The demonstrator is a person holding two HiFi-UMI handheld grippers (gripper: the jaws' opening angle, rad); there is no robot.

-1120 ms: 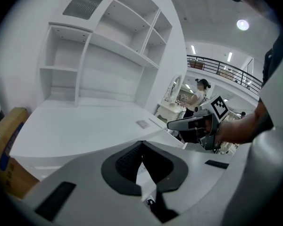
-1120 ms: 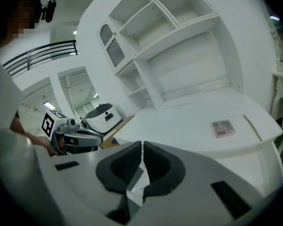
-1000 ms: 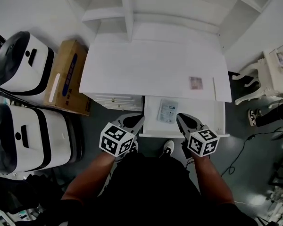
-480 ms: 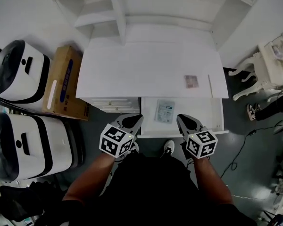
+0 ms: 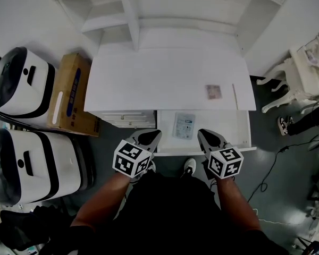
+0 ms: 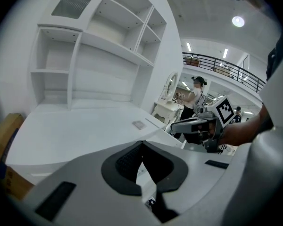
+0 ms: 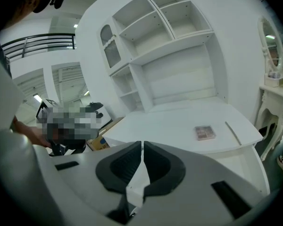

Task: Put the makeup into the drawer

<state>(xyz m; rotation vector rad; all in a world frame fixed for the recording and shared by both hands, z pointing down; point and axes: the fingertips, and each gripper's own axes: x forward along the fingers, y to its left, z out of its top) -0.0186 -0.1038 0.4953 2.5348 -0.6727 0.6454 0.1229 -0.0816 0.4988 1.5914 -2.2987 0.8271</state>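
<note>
With the drawer (image 5: 240,134) open and a packet (image 5: 184,125) lying in it, my left hand-held gripper (image 5: 151,135) and right hand-held gripper (image 5: 204,135) hang clenched on nothing; next the right must unclench and reach the makeup palette (image 5: 213,92) near the table's (image 5: 149,78) right edge.

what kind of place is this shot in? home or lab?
Likely a staged lab or hall, not a home: a white vanity desk stands beside bulky white machines and a cardboard box, and a railed mezzanine shows behind.
</note>
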